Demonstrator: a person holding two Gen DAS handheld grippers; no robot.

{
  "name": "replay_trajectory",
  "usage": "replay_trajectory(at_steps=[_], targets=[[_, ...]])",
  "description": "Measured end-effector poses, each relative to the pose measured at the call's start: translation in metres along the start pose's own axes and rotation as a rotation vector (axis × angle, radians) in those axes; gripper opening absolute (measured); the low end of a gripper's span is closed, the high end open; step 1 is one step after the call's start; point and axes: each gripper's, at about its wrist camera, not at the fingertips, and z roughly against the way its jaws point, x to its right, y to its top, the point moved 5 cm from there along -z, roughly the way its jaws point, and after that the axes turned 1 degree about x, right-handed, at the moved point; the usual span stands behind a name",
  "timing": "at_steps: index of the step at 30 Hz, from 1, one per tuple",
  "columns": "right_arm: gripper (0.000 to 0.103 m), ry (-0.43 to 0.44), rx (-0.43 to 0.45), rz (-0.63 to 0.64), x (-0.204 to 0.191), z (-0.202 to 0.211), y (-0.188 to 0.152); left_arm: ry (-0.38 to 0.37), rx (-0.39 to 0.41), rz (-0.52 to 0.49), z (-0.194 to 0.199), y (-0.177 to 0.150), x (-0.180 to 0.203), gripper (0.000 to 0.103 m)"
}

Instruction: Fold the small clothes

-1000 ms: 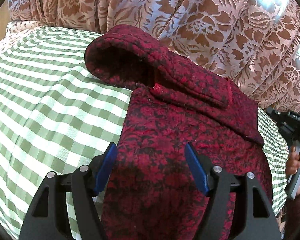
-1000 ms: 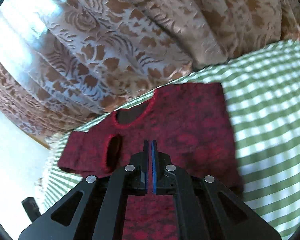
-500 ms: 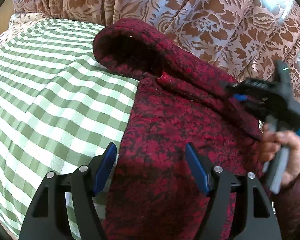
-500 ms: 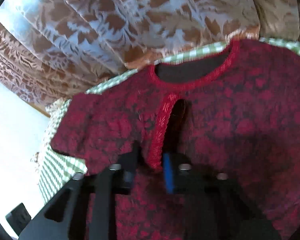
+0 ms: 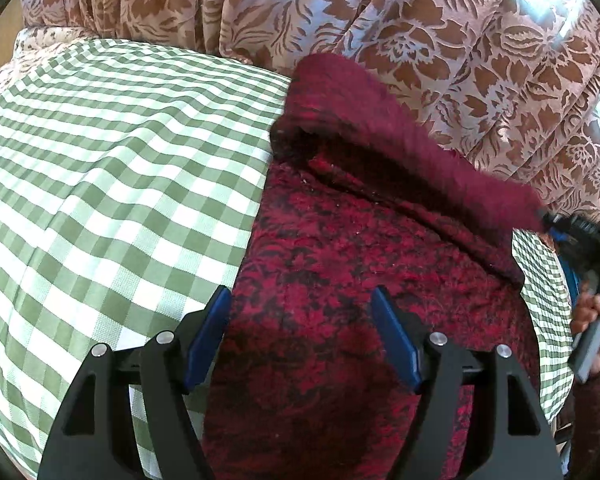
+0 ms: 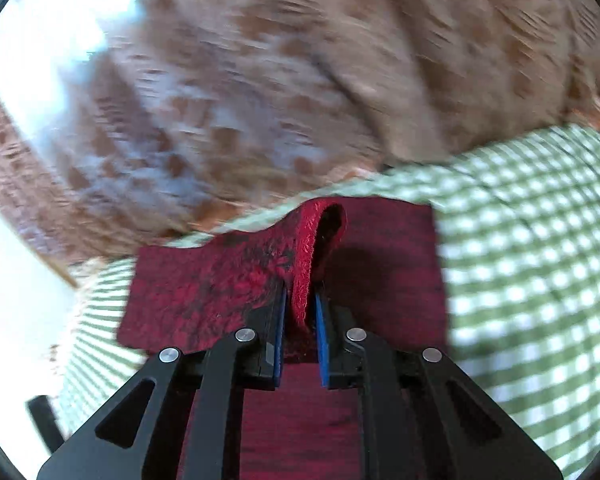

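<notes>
A small dark red patterned top (image 5: 340, 264) lies on a green checked cloth (image 5: 100, 184). My left gripper (image 5: 302, 328) is open and empty, its blue pads low over the top's near part. My right gripper (image 6: 300, 312) is shut on the top's red neck edge (image 6: 306, 256) and holds that part lifted and folded over the rest of the top (image 6: 388, 276). In the left wrist view the lifted part (image 5: 380, 136) arches over the body, and the right gripper (image 5: 576, 228) shows blurred at the right edge.
A brown and white floral curtain (image 5: 420, 32) hangs close behind the surface and also shows in the right wrist view (image 6: 260, 80). The checked cloth (image 6: 532, 240) spreads to the right of the top. A person's hand (image 5: 596, 332) is at the right edge.
My right gripper closed on the top's neck edge, then lifted and pulled it back over the body. The left gripper stayed open over the near part.
</notes>
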Motion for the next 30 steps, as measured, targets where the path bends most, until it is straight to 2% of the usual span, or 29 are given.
replay_trajectory(at_steps=[3, 9, 18, 20, 22, 23, 24, 26, 30], targets=[[0.012, -0.032, -0.044, -0.033, 0.020, -0.015, -0.014, -0.006, 0.012, 0.011, 0.004, 0.008, -0.002, 0.072], [0.012, -0.069, -0.059, -0.023, 0.023, -0.021, -0.024, -0.024, 0.066, 0.075, 0.008, 0.051, -0.019, 0.079], [0.012, -0.108, -0.070, 0.035, 0.022, -0.014, -0.024, -0.070, 0.047, 0.155, -0.032, 0.113, -0.032, 0.080], [0.013, -0.129, -0.065, 0.045, 0.022, -0.009, -0.020, -0.033, 0.073, 0.135, -0.037, 0.127, -0.027, 0.078], [0.021, -0.159, -0.020, 0.062, 0.019, 0.003, -0.013, -0.033, 0.113, 0.086, -0.034, 0.139, -0.015, 0.078], [0.028, -0.165, 0.017, 0.077, 0.014, 0.010, -0.007, -0.025, 0.131, 0.051, -0.034, 0.144, -0.007, 0.078], [0.041, -0.157, 0.040, 0.083, 0.009, 0.014, -0.003, -0.014, 0.143, 0.021, -0.036, 0.148, -0.001, 0.078], [0.049, -0.112, 0.071, 0.100, -0.007, 0.017, 0.004, 0.013, 0.165, -0.064, -0.041, 0.156, 0.017, 0.070], [0.049, -0.065, 0.042, 0.170, -0.038, -0.010, 0.009, 0.028, 0.163, -0.150, -0.060, 0.165, 0.040, 0.061]])
